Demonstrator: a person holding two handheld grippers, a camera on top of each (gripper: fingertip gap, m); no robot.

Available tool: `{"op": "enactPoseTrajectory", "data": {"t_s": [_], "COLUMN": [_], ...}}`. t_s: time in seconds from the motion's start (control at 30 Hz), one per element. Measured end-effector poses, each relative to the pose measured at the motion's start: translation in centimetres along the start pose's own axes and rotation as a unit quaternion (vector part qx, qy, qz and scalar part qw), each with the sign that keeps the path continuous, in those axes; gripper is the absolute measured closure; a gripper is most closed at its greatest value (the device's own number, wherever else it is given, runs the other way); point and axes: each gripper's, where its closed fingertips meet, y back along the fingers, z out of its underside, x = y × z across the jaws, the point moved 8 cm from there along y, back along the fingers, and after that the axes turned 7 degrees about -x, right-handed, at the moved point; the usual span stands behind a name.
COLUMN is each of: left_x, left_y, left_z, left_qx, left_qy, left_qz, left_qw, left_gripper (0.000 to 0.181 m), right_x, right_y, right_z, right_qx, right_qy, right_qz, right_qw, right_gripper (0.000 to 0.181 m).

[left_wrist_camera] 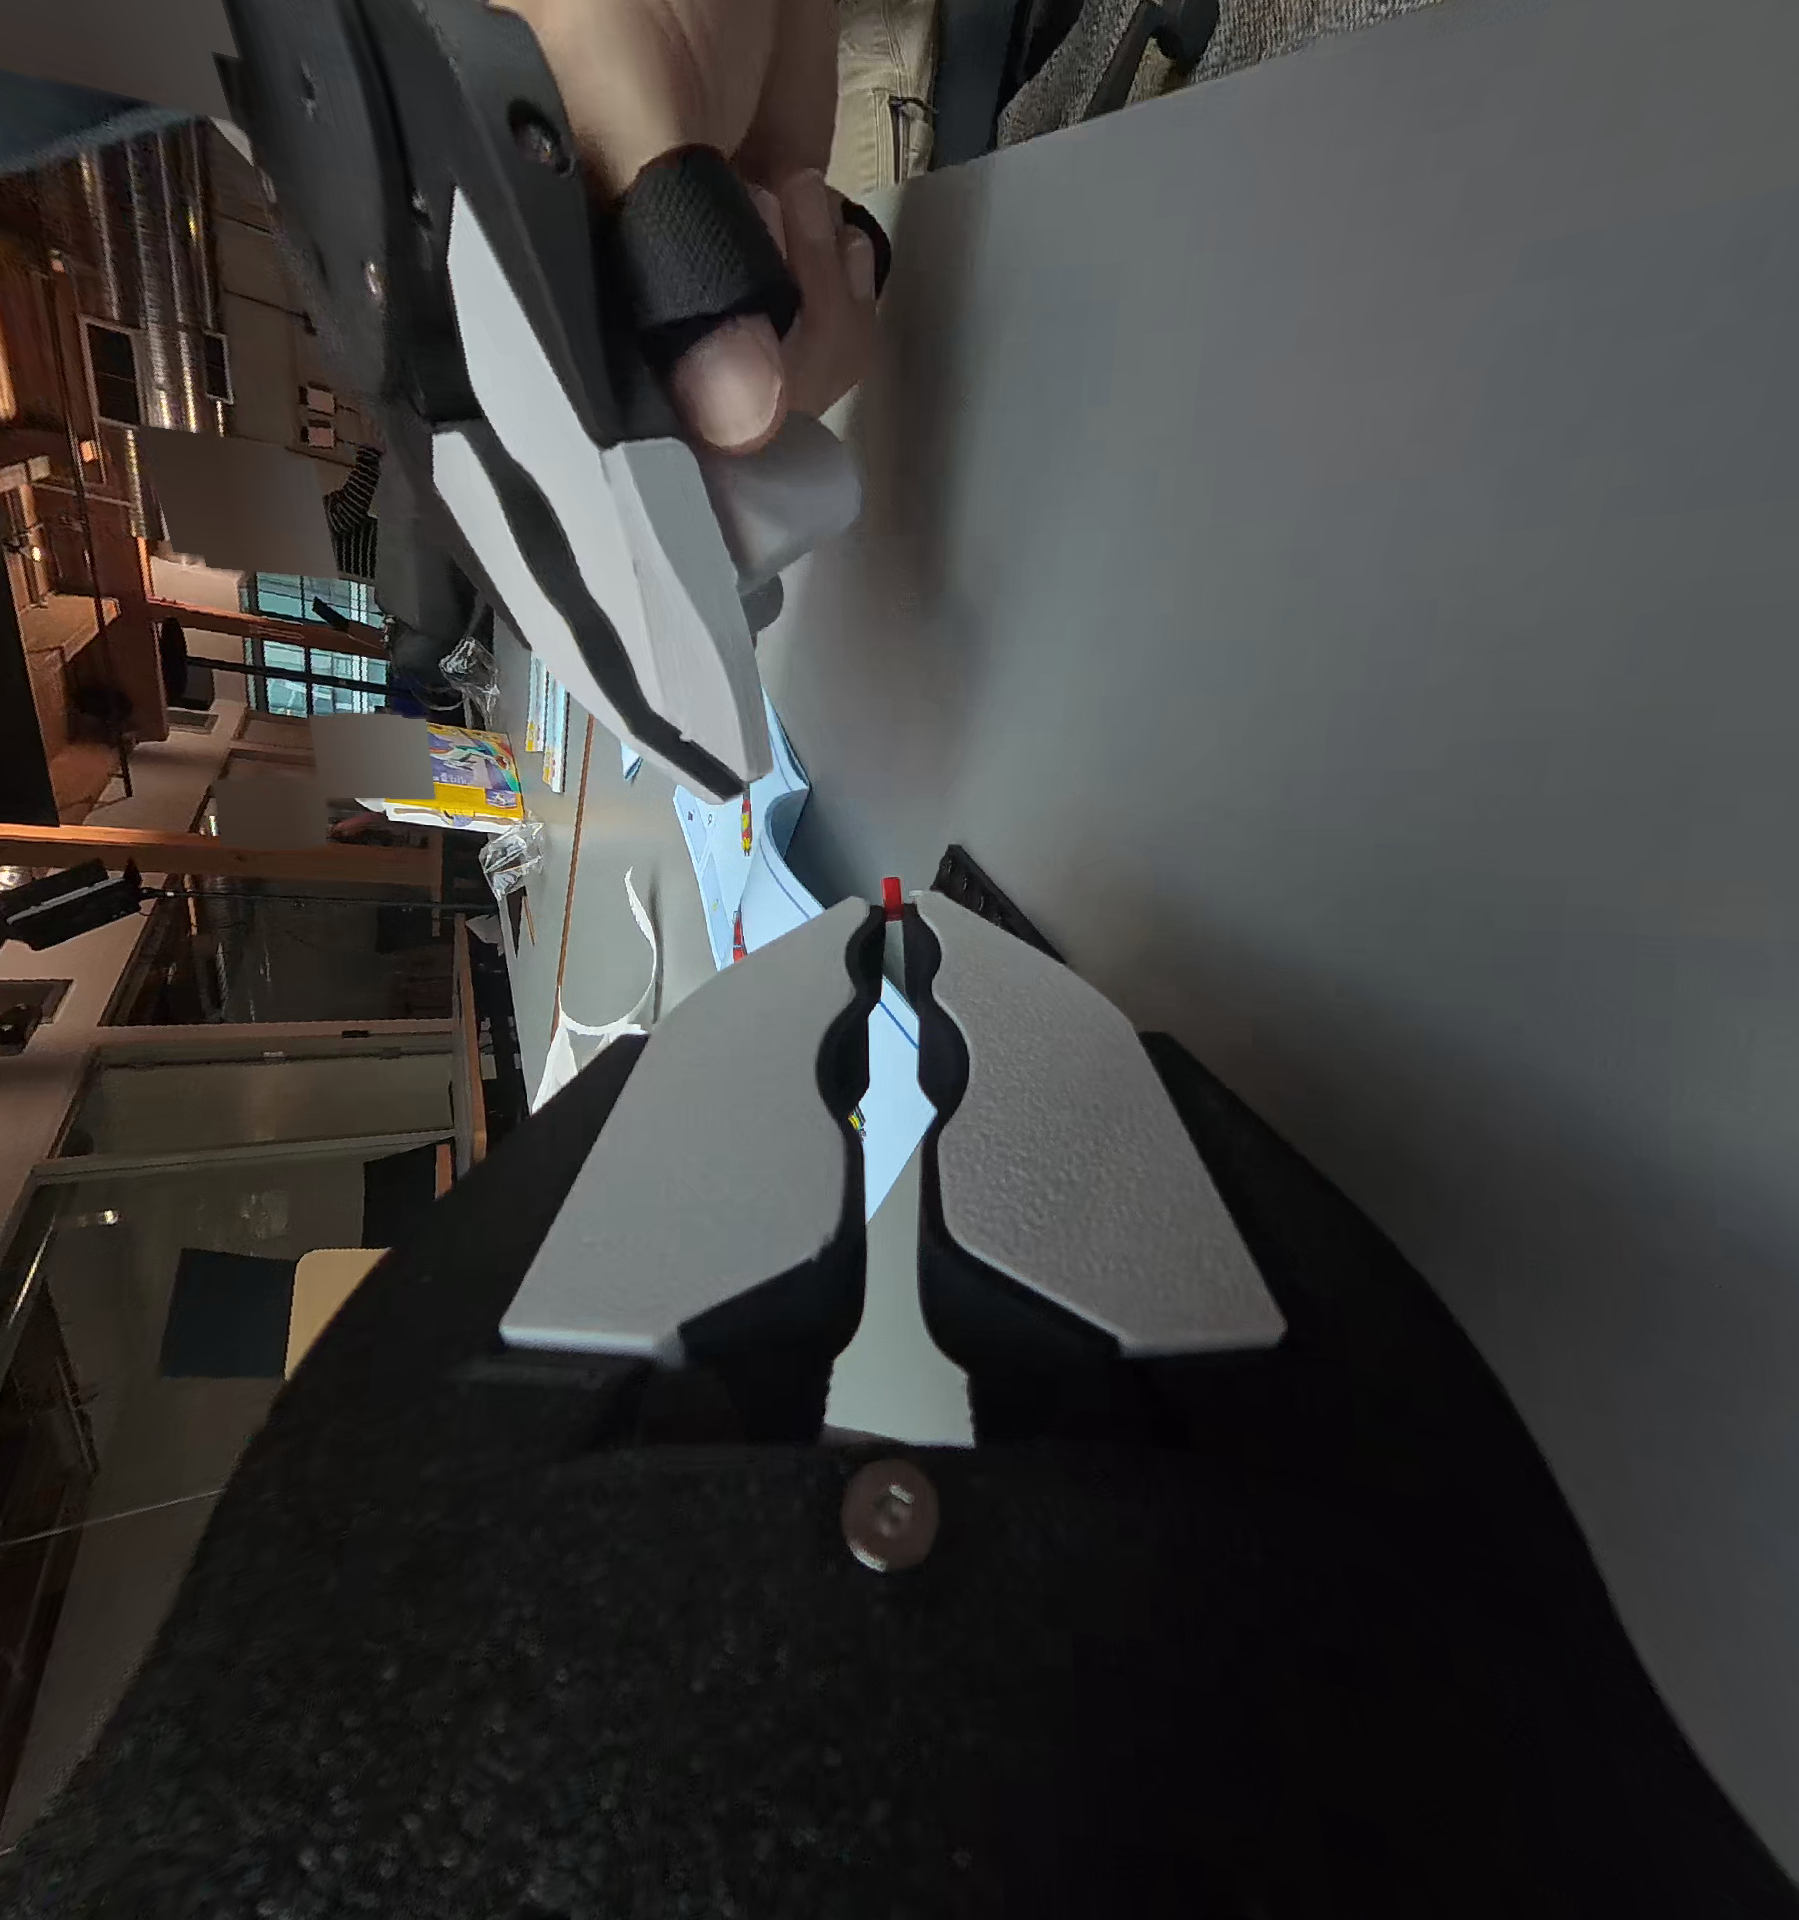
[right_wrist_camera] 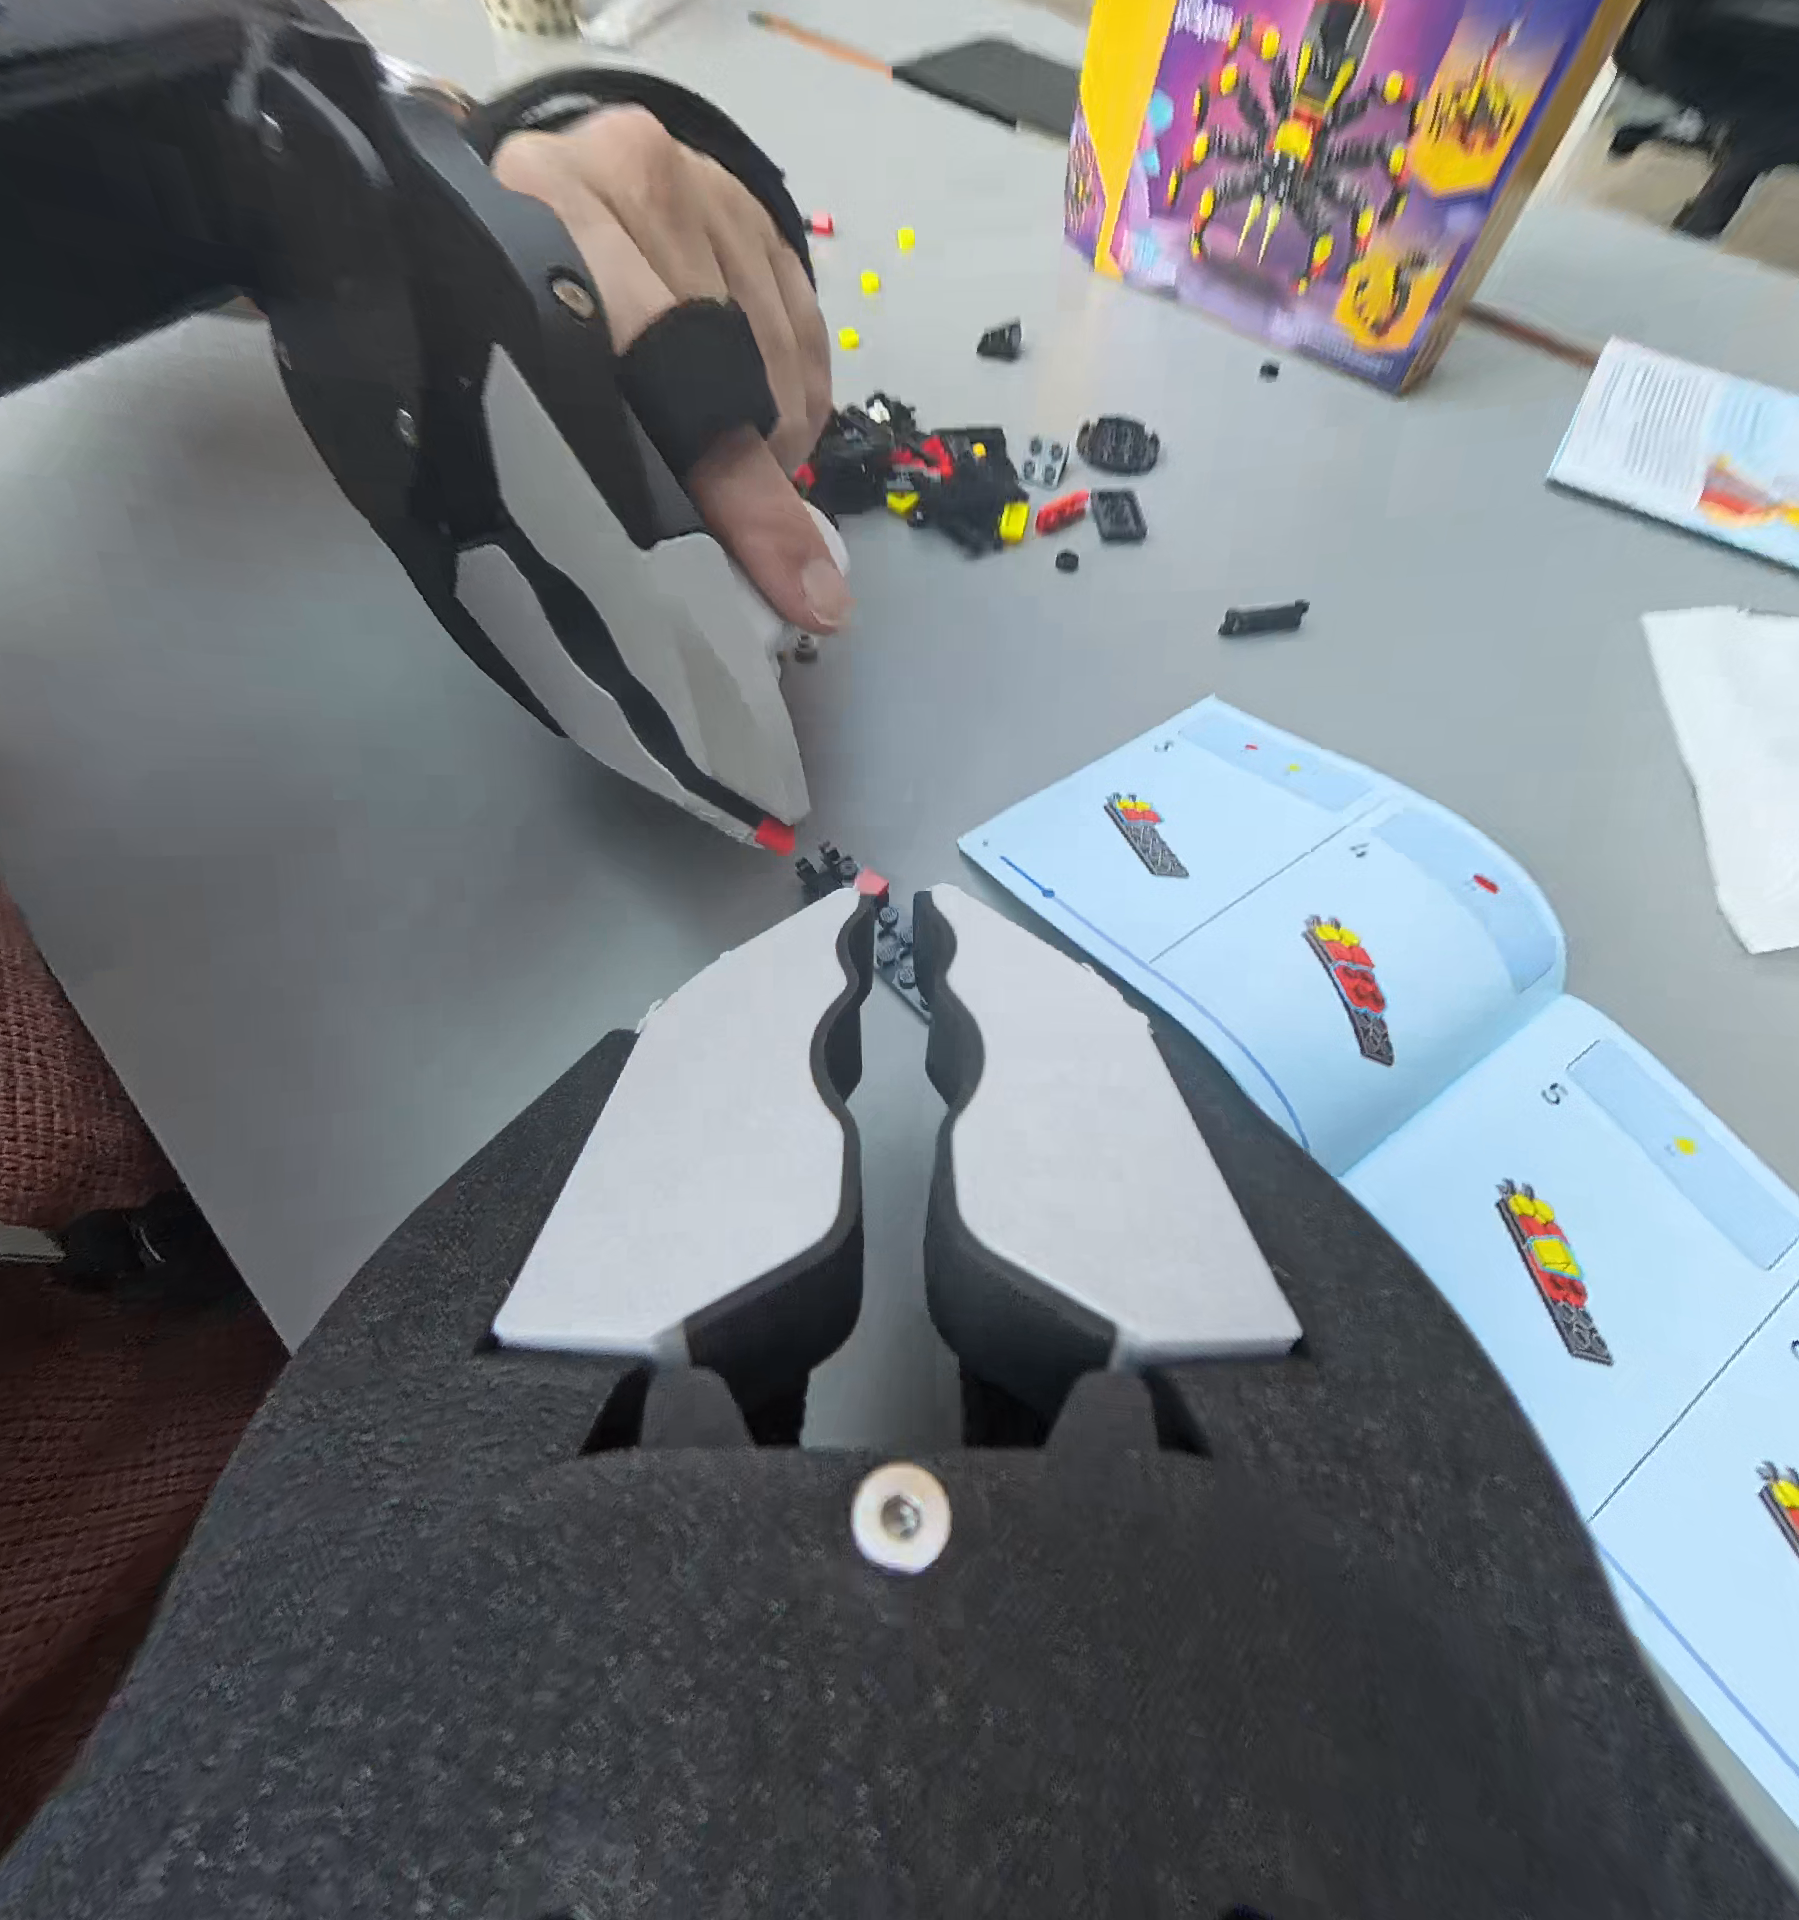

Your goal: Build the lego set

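Observation:
My left gripper (left_wrist_camera: 891,906) is shut on a small red brick (left_wrist_camera: 891,891). In the right wrist view it (right_wrist_camera: 770,831) comes in from the upper left, with the brick (right_wrist_camera: 773,837) just above the table. A dark studded plate (right_wrist_camera: 897,951) lies next to it, with black claw pieces (right_wrist_camera: 822,864) and another red brick (right_wrist_camera: 871,883) at its near end. The plate also shows in the left wrist view (left_wrist_camera: 978,899). My right gripper (right_wrist_camera: 895,899) hovers over the plate with its jaws nearly together. Its tips (left_wrist_camera: 734,774) stand off the plate.
The open blue instruction booklet (right_wrist_camera: 1394,987) lies right of the plate. A pile of loose black, red and yellow pieces (right_wrist_camera: 936,478) sits behind, with the set's box (right_wrist_camera: 1290,177) farther back. Leaflets (right_wrist_camera: 1705,457) lie at the right. The table edge (right_wrist_camera: 199,1195) runs along the left.

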Motion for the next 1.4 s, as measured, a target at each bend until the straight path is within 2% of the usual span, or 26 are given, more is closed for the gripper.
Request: {"op": "enactPoseTrajectory", "data": {"t_s": [0.03, 0.1, 0.23, 0.27, 0.33, 0.4, 0.43, 0.5, 0.57, 0.67, 0.87, 1.07, 1.13, 1.23, 1.4], "left_x": [-0.2, -0.5, -0.8, -0.9, -0.8, -0.7, -0.5, -0.4, -0.3, -0.2, -0.3, -0.5, -0.5, -0.5, -0.6], "left_y": [0.1, 0.3, 0.6, 0.6, 0.6, 0.4, 0.4, 0.4, 0.3, 0.2, 0.3, 0.5, 0.6, 0.7, 0.7], "left_z": [-0.1, -0.1, 0.2, 0.3, 0.5, 0.5, 0.4, 0.1, 0.2, 0.2, -0.2, -0.2, -0.3, -0.3, -0.2], "left_qx": [0.005, 0.012, 0.024, 0.023, 0.012, 0.007, 0.012, 0.021, 0.021, 0.025, 0.031, 0.032, 0.035, 0.035, 0.035], "left_qy": [0.004, 0.002, -0.017, -0.034, -0.087, -0.142, -0.153, -0.165, -0.183, -0.194, -0.219, -0.223, -0.221, -0.218, -0.217], "left_qz": [-0.003, -0.018, -0.046, -0.054, -0.081, -0.106, -0.108, -0.116, -0.123, -0.134, -0.155, -0.172, -0.18, -0.184, -0.191], "left_qw": [1.0, 1.0, 0.998, 0.998, 0.993, 0.984, 0.982, 0.979, 0.975, 0.971, 0.963, 0.959, 0.958, 0.958, 0.957], "left_gripper": [0.178, 0.178, 0.178, 0.178, 0.178, 0.178, 0.178, 0.178, 0.178, 0.178, 0.178, 0.178, 0.178, 0.178, 0.178], "right_x": [-0.6, -1.7, -1.9, -1.8, -1.7, -1.4, -0.8, -0.3, -0.3, -0.4, -0.4, -0.5, -0.3, -0.4, -0.3], "right_y": [0.6, 1.3, 0.1, -0.4, -1.5, -1.7, -1.8, -1.6, -1.3, -1.7, -1.9, -2.0, -2.1, -2.1, -2.0], "right_z": [-0.1, -0.2, 0.6, 0.7, 0.9, 0.4, 0.5, 0.5, 0.2, 0.5, 0.3, 0.1, 0.2, 0.2, 0.0], "right_qx": [0.032, 0.085, 0.027, 0.005, -0.033, 0.024, 0.031, 0.042, 0.067, 0.053, 0.083, 0.082, 0.08, 0.085, 0.1], "right_qy": [0.023, 0.058, 0.022, -0.006, -0.135, -0.239, -0.26, -0.266, -0.282, -0.287, -0.309, -0.309, -0.318, -0.322, -0.325], "right_qz": [0.007, 0.017, 0.01, 0.007, -0.066, -0.158, -0.151, -0.139, -0.166, -0.169, -0.206, -0.218, -0.221, -0.227, -0.242], "right_qw": [0.999, 0.995, 0.999, 1.0, 0.988, 0.958, 0.953, 0.953, 0.942, 0.942, 0.925, 0.922, 0.918, 0.915, 0.909], "right_gripper": [0.176, 0.18, 0.18, 0.179, 0.176, 0.174, 0.175, 0.176, 0.178, 0.178, 0.176, 0.18, 0.171, 0.171, 0.179]}}
